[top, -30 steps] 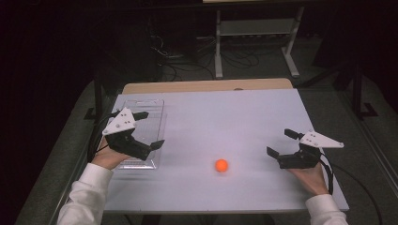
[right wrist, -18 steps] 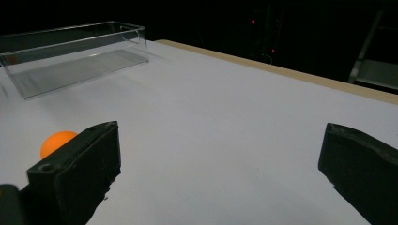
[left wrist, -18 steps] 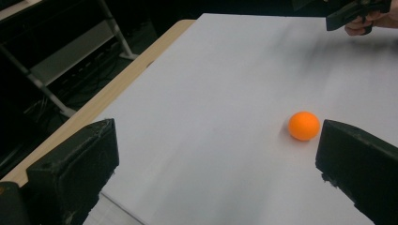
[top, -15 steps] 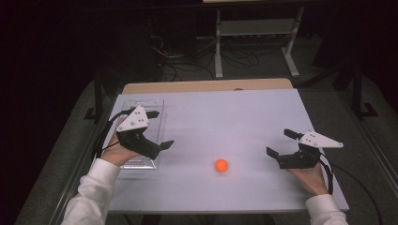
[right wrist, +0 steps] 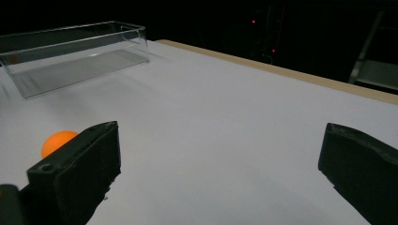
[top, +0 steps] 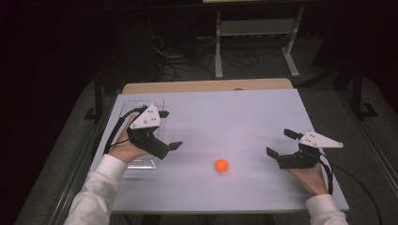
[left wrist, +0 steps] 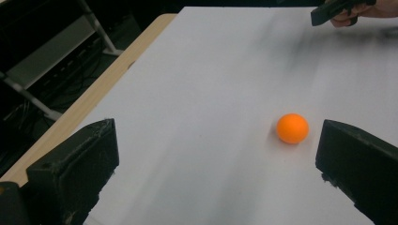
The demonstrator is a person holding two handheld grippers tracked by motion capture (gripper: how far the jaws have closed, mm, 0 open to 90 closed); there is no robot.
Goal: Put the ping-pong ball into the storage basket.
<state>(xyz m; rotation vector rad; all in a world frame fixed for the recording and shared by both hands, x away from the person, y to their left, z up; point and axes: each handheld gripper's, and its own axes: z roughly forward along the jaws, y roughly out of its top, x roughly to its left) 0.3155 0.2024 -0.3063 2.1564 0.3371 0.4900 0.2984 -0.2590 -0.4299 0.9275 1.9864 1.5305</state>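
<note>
Your white table [top: 244, 117] carried everything here. At its left edge stood the clear plastic box [top: 141, 105], long and open-topped, with its long side running away from you; in the right gripper view the same box [right wrist: 70, 56] sat well beyond the ball.

Your left gripper [top: 164, 131] hung over the near end of that box, jaws spread wide with nothing between them. In the left gripper view the gripper [left wrist: 218, 164] looked along the table with the orange ball [left wrist: 292, 128] ahead of it, inside the gap but close to the right-hand jaw and clear of both.

Your right gripper [top: 281, 143] rested near the table's right edge, jaws also wide apart and empty. Its own view showed the ball [right wrist: 56, 142] peeking out behind the left-hand jaw, outside the gap.

The ball [top: 221, 165] lay on bare table between your two grippers, near the front edge, touching neither. Being round, it had no long axis and pointed nowhere.

Against the frame a second before, your left gripper had moved right and turned toward the ball; the right gripper and the ball had kept their places.
</note>
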